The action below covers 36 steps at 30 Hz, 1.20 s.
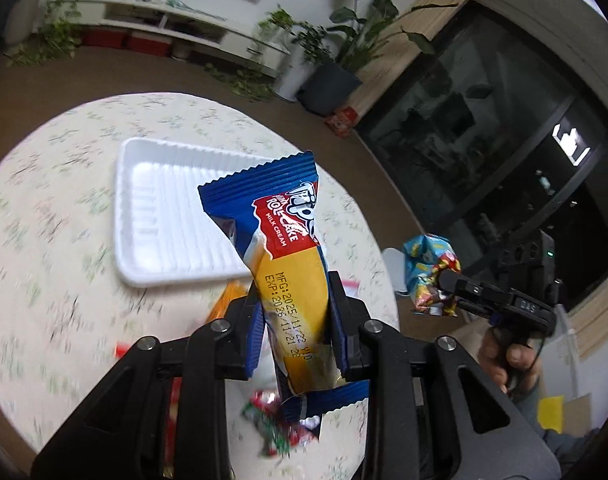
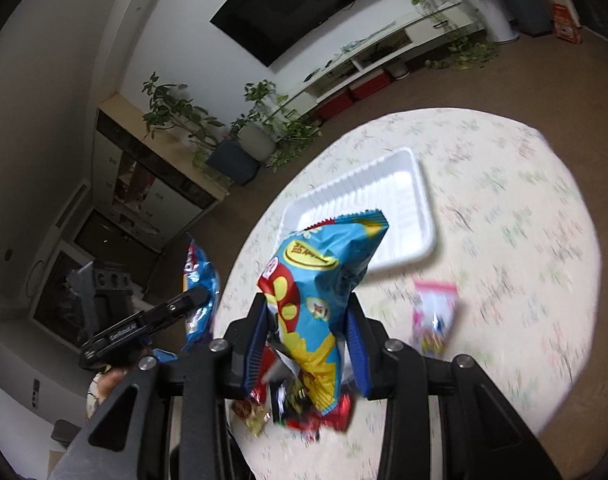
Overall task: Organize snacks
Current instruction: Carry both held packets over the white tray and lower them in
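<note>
Your left tongs [image 1: 293, 320] clamp the roll cake [image 1: 281, 248] low on its pack, so most of it sticks up ahead of the pads. Your right tongs [image 2: 310, 344] pinch the blue chip bag [image 2: 324, 276] the same way. Both are held clear above the desk [image 1: 43, 240], likely for carrying. The empty white tray [image 1: 171, 216] lies ahead of both tongs, probably the drop spot. Loose snacks [image 2: 304, 408] lie under the right tongs, a pink pack [image 2: 434, 312] to their right.
</note>
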{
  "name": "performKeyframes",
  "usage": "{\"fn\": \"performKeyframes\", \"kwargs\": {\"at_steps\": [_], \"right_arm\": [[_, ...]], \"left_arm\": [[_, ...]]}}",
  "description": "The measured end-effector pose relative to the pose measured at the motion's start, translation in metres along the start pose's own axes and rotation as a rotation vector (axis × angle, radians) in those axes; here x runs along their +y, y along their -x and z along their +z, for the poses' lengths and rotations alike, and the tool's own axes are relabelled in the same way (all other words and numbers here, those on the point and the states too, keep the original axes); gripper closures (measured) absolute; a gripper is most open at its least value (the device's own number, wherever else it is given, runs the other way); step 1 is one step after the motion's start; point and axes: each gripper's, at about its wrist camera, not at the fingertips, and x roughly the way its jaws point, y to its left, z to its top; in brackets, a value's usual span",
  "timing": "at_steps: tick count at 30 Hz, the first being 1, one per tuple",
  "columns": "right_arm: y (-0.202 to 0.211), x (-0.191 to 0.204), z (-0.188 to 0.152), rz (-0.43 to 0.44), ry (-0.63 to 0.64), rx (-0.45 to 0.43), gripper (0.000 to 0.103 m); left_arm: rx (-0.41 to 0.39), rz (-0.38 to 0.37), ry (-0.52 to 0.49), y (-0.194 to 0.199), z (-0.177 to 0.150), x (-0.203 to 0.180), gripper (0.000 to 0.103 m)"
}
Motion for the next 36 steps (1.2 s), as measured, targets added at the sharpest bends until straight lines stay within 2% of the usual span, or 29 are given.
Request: {"fn": "performKeyframes", "kwargs": {"at_steps": [3, 5, 7, 10, 15, 20, 24, 27, 32, 36], "right_arm": [[-0.021, -0.003, 0.027, 0.039, -0.001, 0.022, 0.064], [-0.038, -0.004, 0.043, 0.061, 0.007, 0.047, 0.064], [-0.058, -0.007, 0.055, 0.046, 0.020, 0.055, 0.064], [-0.092, -0.017, 0.074, 0.064, 0.003, 0.097, 0.064], [-0.151, -0.035, 0.088, 0.031, -0.015, 0.180, 0.064], [-0.191, -0.047, 0.088, -0.025, -0.004, 0.241, 0.064], [-0.204, -0.051, 0.089, -0.058, -0.007, 0.256, 0.063], [-0.212, -0.054, 0.089, -0.087, -0.005, 0.262, 0.063], [-0.220, -0.057, 0.089, -0.140, 0.011, 0.278, 0.062], [-0.229, -0.057, 0.086, -0.168, 0.015, 0.284, 0.058]], "left_arm": [[-0.002, -0.013, 0.001, -0.009, 0.027, 0.013, 0.077], [-0.004, 0.005, -0.009, -0.017, 0.044, 0.025, 0.077], [0.011, 0.046, -0.016, -0.029, 0.062, 0.036, 0.077], [0.052, 0.067, -0.007, -0.054, 0.080, 0.050, 0.077], [0.113, 0.105, -0.019, -0.095, 0.096, 0.063, 0.077], [0.179, 0.173, -0.010, -0.135, 0.086, 0.076, 0.077], [0.196, 0.208, -0.018, -0.158, 0.085, 0.087, 0.077], [0.224, 0.261, -0.037, -0.176, 0.084, 0.096, 0.077], [0.253, 0.330, -0.058, -0.189, 0.073, 0.102, 0.077], [0.244, 0.322, -0.032, -0.188, 0.068, 0.102, 0.077]]}}
